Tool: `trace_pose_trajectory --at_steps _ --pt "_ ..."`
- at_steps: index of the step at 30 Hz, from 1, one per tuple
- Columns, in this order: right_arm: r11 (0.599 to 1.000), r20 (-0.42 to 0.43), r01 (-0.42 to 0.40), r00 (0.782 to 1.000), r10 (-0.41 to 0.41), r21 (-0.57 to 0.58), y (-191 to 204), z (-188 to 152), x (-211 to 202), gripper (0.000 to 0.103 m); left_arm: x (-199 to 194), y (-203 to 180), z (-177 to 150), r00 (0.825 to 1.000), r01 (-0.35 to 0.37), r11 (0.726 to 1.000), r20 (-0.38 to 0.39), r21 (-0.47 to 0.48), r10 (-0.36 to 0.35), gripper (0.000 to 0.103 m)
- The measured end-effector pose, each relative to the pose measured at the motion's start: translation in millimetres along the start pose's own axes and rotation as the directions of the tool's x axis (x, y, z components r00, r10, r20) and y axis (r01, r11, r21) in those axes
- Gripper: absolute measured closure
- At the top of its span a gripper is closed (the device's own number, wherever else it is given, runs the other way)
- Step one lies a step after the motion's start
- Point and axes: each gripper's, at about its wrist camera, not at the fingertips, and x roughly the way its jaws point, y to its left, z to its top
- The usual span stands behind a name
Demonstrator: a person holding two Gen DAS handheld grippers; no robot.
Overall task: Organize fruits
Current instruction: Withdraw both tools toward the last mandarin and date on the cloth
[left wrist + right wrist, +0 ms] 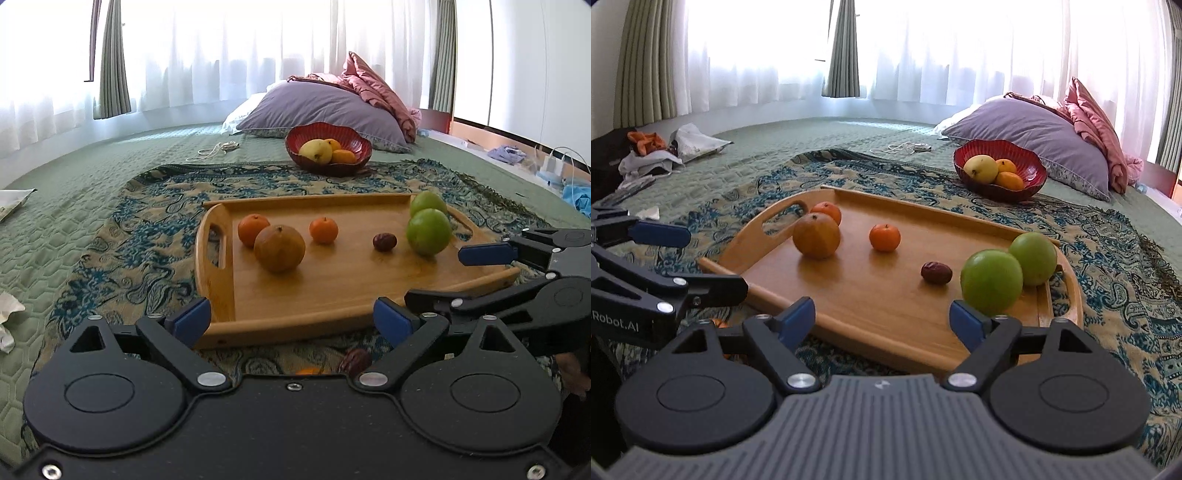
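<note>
Sunlit curtains back a green quilted bed (92, 184), where a patterned throw (155, 206) carries a wooden tray (332, 291) of loose fruit just ahead of both claws. On the tray lie a large brownish fruit (279, 248), two small oranges (253, 229) (324, 230), a dark date (385, 242) and two green apples (428, 231) (427, 202). The left claw (295, 321) hangs wide open and empty over the tray's near rim; the right claw (882, 319) is likewise spread and empty, with the closer apple just beyond its right finger. Farther off, a red bowl (295, 138) already holds a yellow fruit and oranges, in front of a purple pillow (325, 107). Round fruit may roll on the slick wood if a finger nudges it, and the soft bedding could let the tray tip under pressure.
</note>
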Motion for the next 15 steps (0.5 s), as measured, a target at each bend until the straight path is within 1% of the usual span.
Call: trace_pose_trajectory --at_steps 6,13,14,15 --pt "0.997 -0.007 0.0 1.0 -0.001 -0.074 16 -14 -2 0.014 -3 2 -12 1.0 -0.012 1.0 -0.013 0.011 0.012 0.007" --pt "0.991 -0.019 -0.02 1.0 0.018 -0.129 27 -26 -4 0.014 -4 6 -24 0.999 -0.01 1.0 -0.05 0.022 0.011 0.007" --pt "0.991 -0.019 -0.024 1.0 0.022 -0.131 28 -27 -4 0.014 -4 6 -25 0.998 -0.007 1.0 -0.057 0.023 0.008 0.007" --pt "0.991 -0.021 -0.03 0.999 0.027 -0.133 29 -28 -4 0.014 -3 6 -26 0.998 0.003 1.0 -0.067 0.024 -0.001 0.01"
